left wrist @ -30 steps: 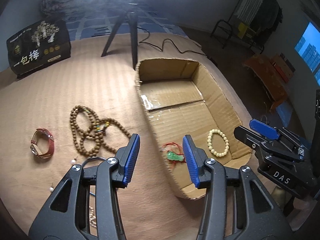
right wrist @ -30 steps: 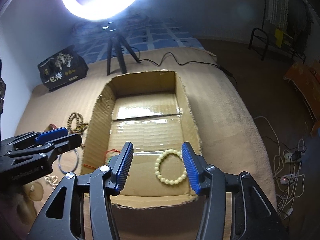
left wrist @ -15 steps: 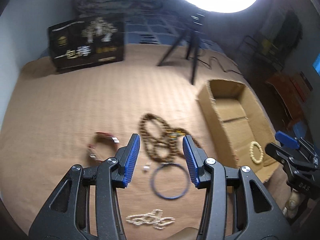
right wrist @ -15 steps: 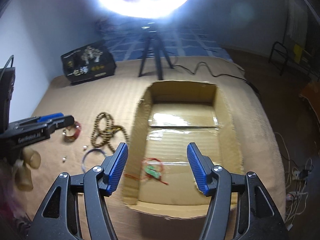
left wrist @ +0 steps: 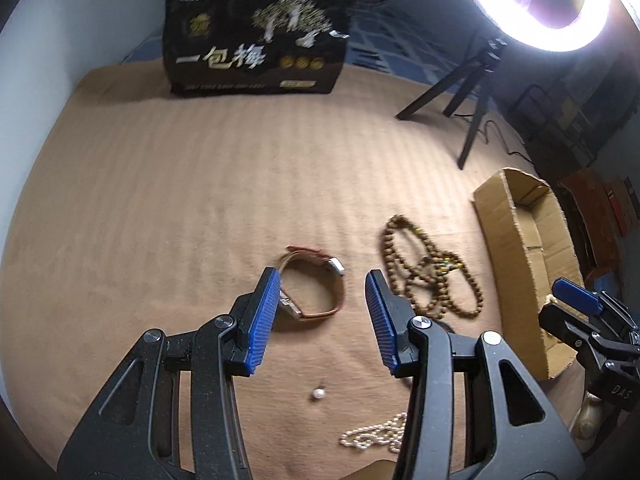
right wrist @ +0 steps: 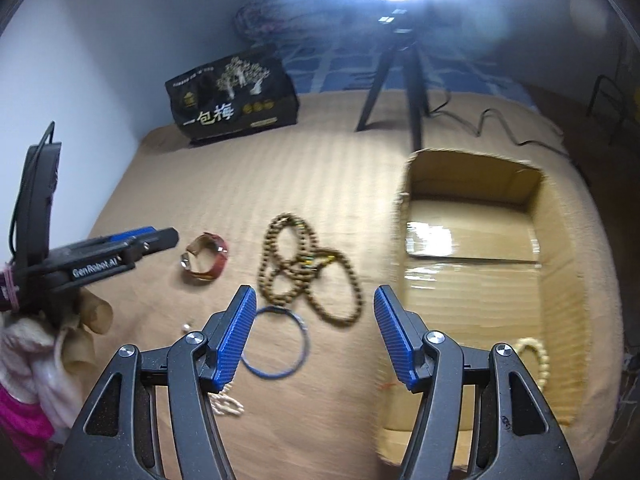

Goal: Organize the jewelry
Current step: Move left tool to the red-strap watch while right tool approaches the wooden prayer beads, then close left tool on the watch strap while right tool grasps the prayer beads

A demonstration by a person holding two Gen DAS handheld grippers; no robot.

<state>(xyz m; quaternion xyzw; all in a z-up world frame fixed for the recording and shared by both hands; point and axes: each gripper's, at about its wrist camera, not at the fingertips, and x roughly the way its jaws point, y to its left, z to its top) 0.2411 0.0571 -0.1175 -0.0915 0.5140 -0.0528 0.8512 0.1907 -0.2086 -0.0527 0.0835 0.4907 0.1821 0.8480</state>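
Note:
My left gripper is open and empty, above a red-strapped watch on the tan bed cover; the watch also shows in the right wrist view. My right gripper is open and empty, over a blue bangle and a long brown bead necklace; the necklace also shows in the left wrist view. A pearl strand and a loose pearl lie near me. The cardboard box at right holds a cream bead bracelet.
A black printed bag stands at the back of the bed. A ring light on a tripod stands at back right, its cable trailing across the cover. The left gripper shows at the left edge of the right wrist view.
Both grippers have swung left, away from the box. The left one now faces the watch, the right one the bangle and brown necklace. Both stay open and empty.

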